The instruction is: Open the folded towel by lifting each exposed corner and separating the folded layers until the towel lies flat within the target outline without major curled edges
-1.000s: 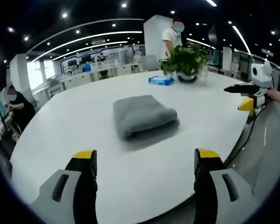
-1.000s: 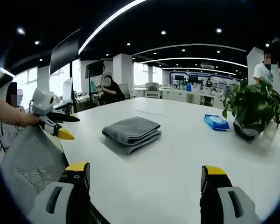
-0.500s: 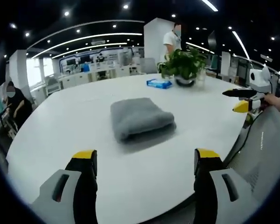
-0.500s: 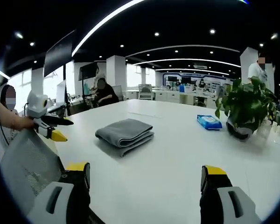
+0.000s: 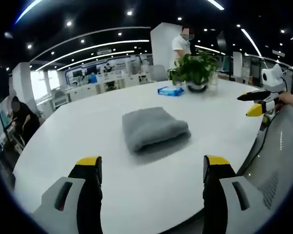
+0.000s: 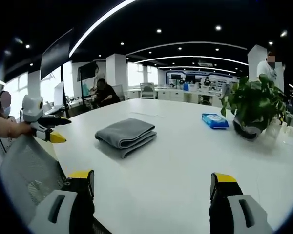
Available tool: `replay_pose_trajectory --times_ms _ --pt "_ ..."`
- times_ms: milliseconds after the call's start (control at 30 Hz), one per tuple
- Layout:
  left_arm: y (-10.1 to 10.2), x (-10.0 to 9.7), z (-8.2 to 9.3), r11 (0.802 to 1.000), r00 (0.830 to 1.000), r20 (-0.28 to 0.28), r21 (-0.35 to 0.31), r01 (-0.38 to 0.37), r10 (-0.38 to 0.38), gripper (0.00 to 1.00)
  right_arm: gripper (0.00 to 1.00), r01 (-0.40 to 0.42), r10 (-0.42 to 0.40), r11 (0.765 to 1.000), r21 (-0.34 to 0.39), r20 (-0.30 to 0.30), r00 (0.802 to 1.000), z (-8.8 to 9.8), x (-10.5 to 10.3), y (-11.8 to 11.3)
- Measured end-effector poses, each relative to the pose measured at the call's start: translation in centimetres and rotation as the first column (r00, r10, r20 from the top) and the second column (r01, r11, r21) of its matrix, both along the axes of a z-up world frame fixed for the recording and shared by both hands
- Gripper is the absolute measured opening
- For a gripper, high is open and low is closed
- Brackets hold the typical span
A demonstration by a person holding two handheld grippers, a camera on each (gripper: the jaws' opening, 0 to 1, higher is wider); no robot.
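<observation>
A grey towel [image 5: 155,128] lies folded in a thick pad near the middle of the white table [image 5: 83,126]; in the right gripper view the towel [image 6: 125,134] shows its stacked layers at the near edge. My left gripper [image 5: 152,168] is open over the table's near edge, well short of the towel. My right gripper [image 6: 152,181] is open too, above the table and apart from the towel. The right gripper [image 5: 256,103] enters the left gripper view at the far right; the left gripper [image 6: 46,128] shows at the left of the right gripper view.
A potted plant [image 5: 195,70] and a blue packet [image 5: 170,90] stand beyond the towel. A mesh chair back [image 6: 27,178] sits at the table's edge. One person [image 6: 105,92] sits at the far side; another stands behind the plant [image 5: 182,44].
Both views have shifted slightly with the hands. The towel lies as before and both grippers stay open.
</observation>
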State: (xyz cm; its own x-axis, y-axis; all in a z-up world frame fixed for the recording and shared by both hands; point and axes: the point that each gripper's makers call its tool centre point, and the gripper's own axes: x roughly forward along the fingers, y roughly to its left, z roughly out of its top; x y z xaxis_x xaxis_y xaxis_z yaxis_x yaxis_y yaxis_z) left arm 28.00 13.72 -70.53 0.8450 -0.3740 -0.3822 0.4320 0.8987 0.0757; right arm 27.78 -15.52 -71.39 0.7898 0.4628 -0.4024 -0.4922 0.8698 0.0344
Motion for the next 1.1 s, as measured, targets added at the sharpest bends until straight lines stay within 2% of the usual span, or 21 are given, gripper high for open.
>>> replay_pose_trajectory --times_ms 500,667,800,833,933,1000,1033,1100 --pt "0.3 0.0 -0.1 1.000 1.000 0.000 -0.001 0.006 -0.006 0.86 1.00 0.032 -0.032 0.999 0.012 -0.022 0.999 -0.2 0.0 -0.4" --pt "0.5 0.2 -0.2 1.000 1.000 -0.015 -0.008 -0.007 0.007 0.87 1.00 0.062 -0.060 0.997 0.050 -0.031 0.998 0.3 0.1 -0.8" --pt "1.0 0.5 0.3 1.000 1.000 -0.008 -0.020 -0.022 0.021 0.85 1.00 0.028 -0.028 1.000 0.005 -0.034 0.999 0.2 0.0 -0.8" --pt "1.1 0.6 0.4 0.998 0.999 -0.017 -0.045 -0.038 0.037 0.85 1.00 0.019 -0.019 1.000 -0.003 -0.033 0.999 0.4 0.0 -0.8" --pt "1.9 1.0 1.2 0.984 0.995 -0.037 -0.149 -0.093 0.088 0.85 1.00 -0.012 0.012 1.000 0.001 0.051 0.999 3.3 0.9 -0.3" --pt "2.5 1.3 1.5 0.977 0.993 -0.036 -0.180 -0.116 0.112 0.84 1.00 -0.013 0.012 1.000 0.016 0.075 0.997 4.6 1.5 0.0" --pt "2.6 1.4 1.5 0.978 0.993 -0.036 -0.176 -0.116 0.111 0.84 1.00 -0.018 0.013 0.999 0.046 0.101 0.995 5.6 2.2 0.6" --pt "2.5 1.7 1.7 0.977 0.994 -0.038 -0.181 -0.112 0.107 0.84 1.00 -0.025 0.015 0.995 0.095 0.103 0.995 6.5 3.0 1.7"
